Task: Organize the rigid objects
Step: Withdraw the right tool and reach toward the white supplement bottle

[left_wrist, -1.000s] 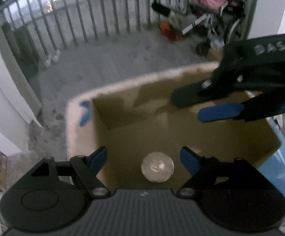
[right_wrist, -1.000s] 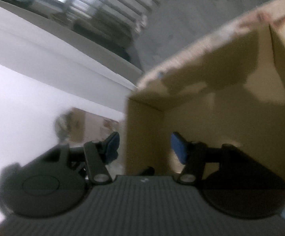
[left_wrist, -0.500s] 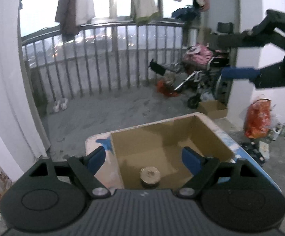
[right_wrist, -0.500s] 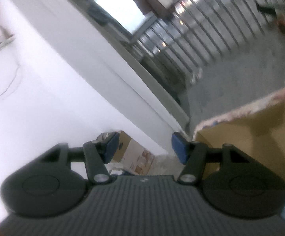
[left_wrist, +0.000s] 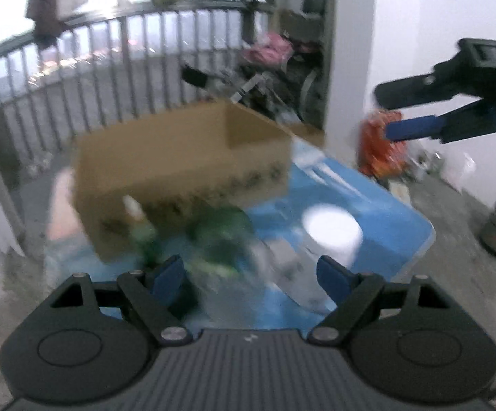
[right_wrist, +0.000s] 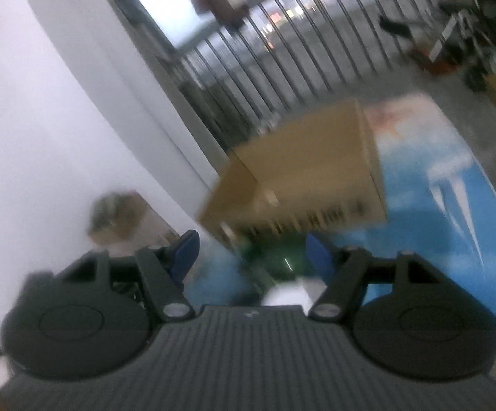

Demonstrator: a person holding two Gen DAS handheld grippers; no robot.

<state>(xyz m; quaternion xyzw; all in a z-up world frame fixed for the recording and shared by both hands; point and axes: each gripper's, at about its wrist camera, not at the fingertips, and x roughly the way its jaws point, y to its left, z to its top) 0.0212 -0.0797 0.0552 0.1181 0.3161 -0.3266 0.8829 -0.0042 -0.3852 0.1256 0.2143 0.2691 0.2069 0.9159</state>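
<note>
Ahead and slightly left of the left gripper (left_wrist: 251, 272), whose blue-padded jaws stand wide and hold nothing, sits the open brown cardboard box (left_wrist: 182, 174) on the blue mat (left_wrist: 367, 205), its long axis running crosswise. Nearer, just past the fingertips, lie a blurred dark green object (left_wrist: 222, 236) and, to the right, a white round lid-like object (left_wrist: 331, 231). The right gripper (right_wrist: 251, 251), likewise wide and empty, has the green object (right_wrist: 275, 260) directly ahead and looks the closer. Print along the box wall is unreadable.
</note>
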